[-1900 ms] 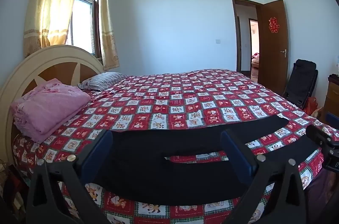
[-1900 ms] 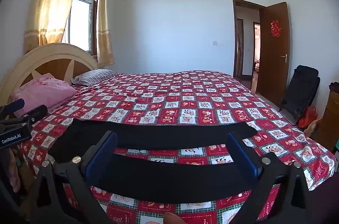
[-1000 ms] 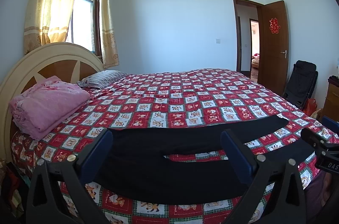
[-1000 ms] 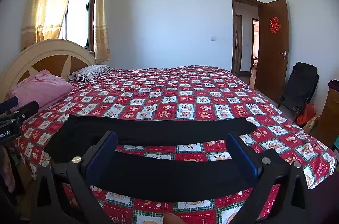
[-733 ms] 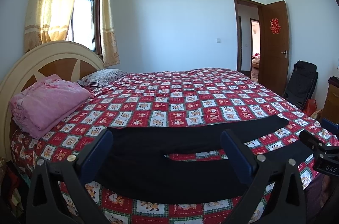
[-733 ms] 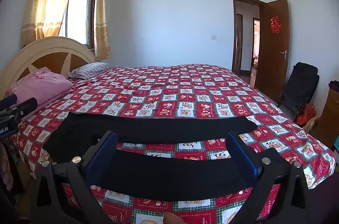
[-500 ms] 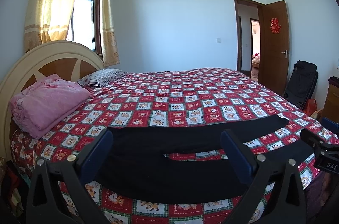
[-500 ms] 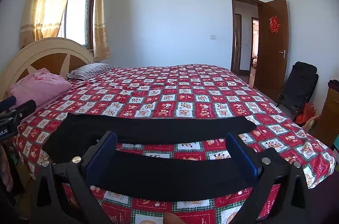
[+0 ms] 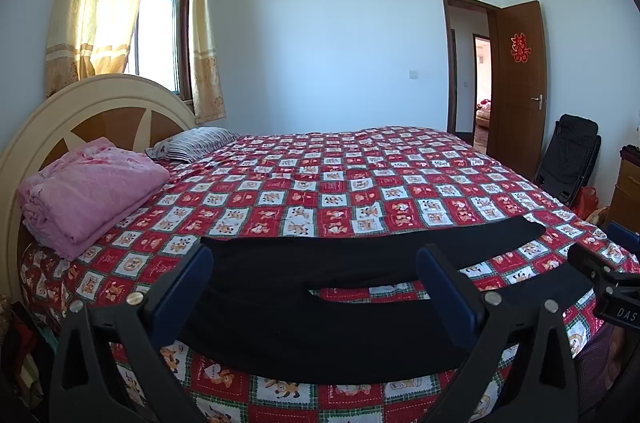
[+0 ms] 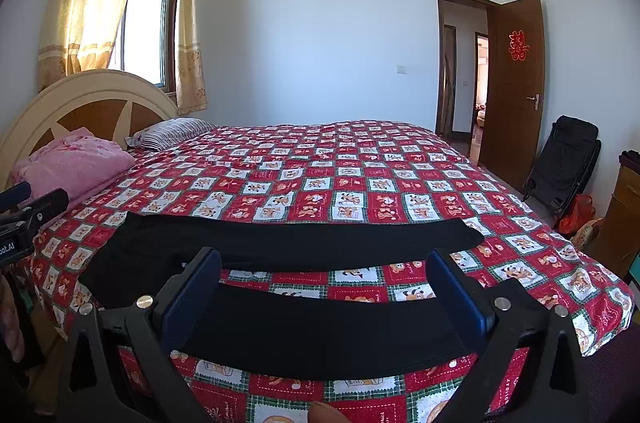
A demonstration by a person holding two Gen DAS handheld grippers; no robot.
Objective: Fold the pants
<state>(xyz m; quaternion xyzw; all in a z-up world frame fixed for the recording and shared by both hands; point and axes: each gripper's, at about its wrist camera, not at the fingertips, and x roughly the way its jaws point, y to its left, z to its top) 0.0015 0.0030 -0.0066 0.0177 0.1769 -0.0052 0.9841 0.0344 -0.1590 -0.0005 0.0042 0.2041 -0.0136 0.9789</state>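
Observation:
Black pants lie flat along the near edge of the bed, waist at the left, two legs spread apart running right; they also show in the right wrist view. My left gripper is open and empty, held above the waist and crotch end. My right gripper is open and empty, held above the near leg. Each gripper's tip shows at the edge of the other's view.
The bed has a red and white checked cover. A folded pink blanket and a striped pillow lie by the headboard at left. A black folding chair and an open door are at right.
Both views have shifted slightly over the two seconds. The pants have not moved and both grippers stay open.

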